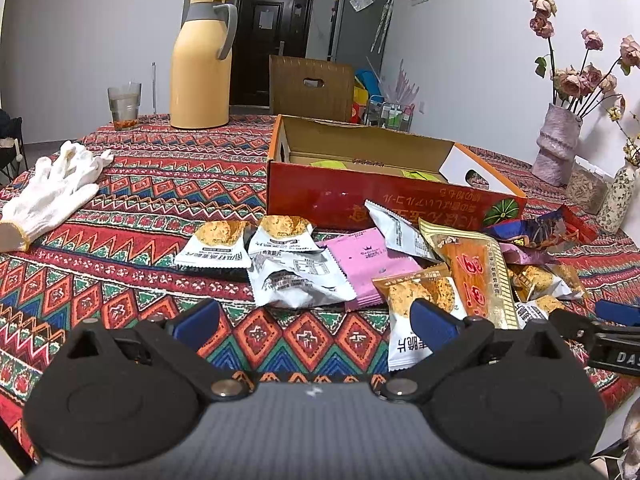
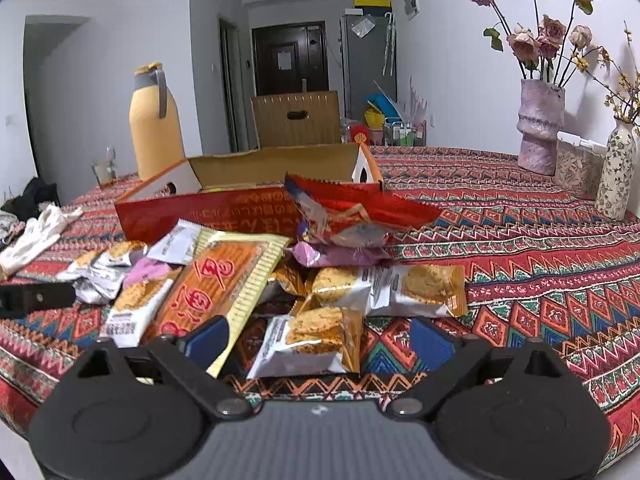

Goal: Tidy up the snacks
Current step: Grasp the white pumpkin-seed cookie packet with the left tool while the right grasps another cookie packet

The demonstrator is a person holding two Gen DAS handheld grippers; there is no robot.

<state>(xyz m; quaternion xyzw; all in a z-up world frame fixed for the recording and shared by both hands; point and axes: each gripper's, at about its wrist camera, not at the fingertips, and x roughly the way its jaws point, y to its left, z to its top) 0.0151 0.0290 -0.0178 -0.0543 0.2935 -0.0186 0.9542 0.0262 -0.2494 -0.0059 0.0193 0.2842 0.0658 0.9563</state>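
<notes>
Both hand-held grippers are hanging low over the worktop (image 1: pixel 120 208), left (image 1: pixel 316 316) and right (image 2: pixel 320 338) jaws apart, gripping nothing; the snacks (image 2: pixel 256 280) are lying heaped just before the open box (image 2: pixel 240 208), seemingly their destination.

Both tongs angle downward, jaws spread wide and empty: left tongs (image 1: pixel 316 320) beside right tongs (image 2: pixel 320 338), blue fingertips (image 2: pixel 210 340) apart.

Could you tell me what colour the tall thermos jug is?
Pale yellow thermos jug with grey handle; clearest in the left wrist view.
</notes>
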